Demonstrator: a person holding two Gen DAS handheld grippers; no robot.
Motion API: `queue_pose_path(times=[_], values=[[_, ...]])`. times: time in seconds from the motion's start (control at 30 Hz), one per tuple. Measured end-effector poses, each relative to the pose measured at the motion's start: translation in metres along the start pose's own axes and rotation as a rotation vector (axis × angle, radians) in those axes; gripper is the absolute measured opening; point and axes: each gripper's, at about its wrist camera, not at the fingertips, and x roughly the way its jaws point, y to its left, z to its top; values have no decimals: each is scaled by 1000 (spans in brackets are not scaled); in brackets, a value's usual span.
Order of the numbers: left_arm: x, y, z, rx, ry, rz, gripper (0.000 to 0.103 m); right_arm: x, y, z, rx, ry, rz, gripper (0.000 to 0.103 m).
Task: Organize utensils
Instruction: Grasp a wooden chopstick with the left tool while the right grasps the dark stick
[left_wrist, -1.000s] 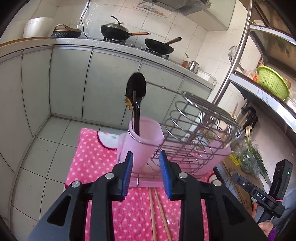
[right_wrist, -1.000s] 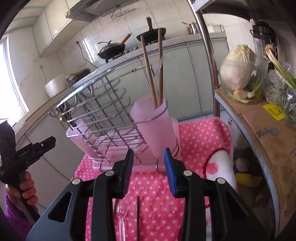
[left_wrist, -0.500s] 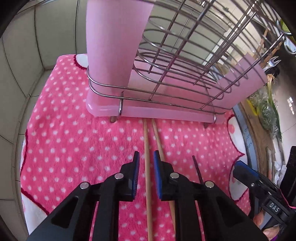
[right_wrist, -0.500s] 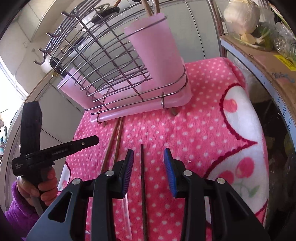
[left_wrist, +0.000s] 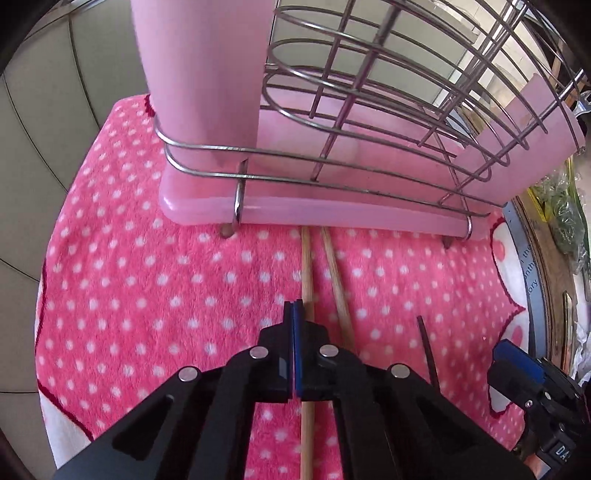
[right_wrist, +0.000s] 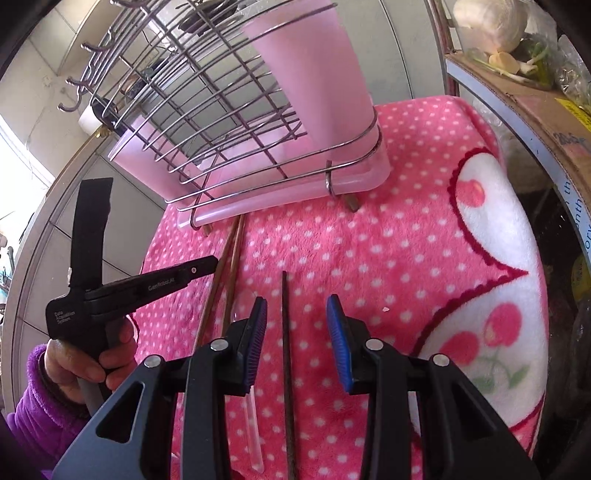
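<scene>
Two wooden chopsticks (left_wrist: 306, 266) (right_wrist: 231, 258) lie side by side on the pink dotted towel (left_wrist: 147, 295), running out from under the pink rack tray (left_wrist: 332, 218). My left gripper (left_wrist: 295, 310) is low over them, its pads pressed together with no gap. The left chopstick passes just right of and under its tips, and I see nothing between the pads. My right gripper (right_wrist: 297, 301) stands open over a dark chopstick (right_wrist: 284, 332) that lies flat between its fingers, untouched. A clear plastic spoon (right_wrist: 253, 424) lies beside it. The pink cup (right_wrist: 314, 74) stands in the wire rack.
The wire rack (left_wrist: 406, 110) and its pink tray (right_wrist: 277, 199) fill the far side of the towel (right_wrist: 406, 258). A shelf with a cardboard box and vegetables (right_wrist: 535, 92) borders the right side. Grey cabinets (left_wrist: 37, 129) stand on the left. A hand in a purple sleeve (right_wrist: 74, 369) holds the left gripper.
My left gripper has dropped and tilted down onto the wooden chopsticks, and its jaws have closed fully. My right gripper has sunk over the dark chopstick and stayed open.
</scene>
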Motion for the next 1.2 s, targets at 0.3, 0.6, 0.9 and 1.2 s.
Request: queue_pose_path(times=[0.3, 0.6, 0.9, 1.2], values=[[-29, 24, -9, 1, 37, -64, 0, 28, 24, 9, -66, 97, -44, 33], [2, -1, 19, 41, 74, -2, 11, 34, 20, 12, -47, 124, -36, 33], [0, 5, 8, 41, 71, -14, 6, 42, 13, 12, -12, 160, -18, 24], [-9, 25, -14, 39, 156, -21, 6, 64, 29, 13, -76, 219, -90, 20]])
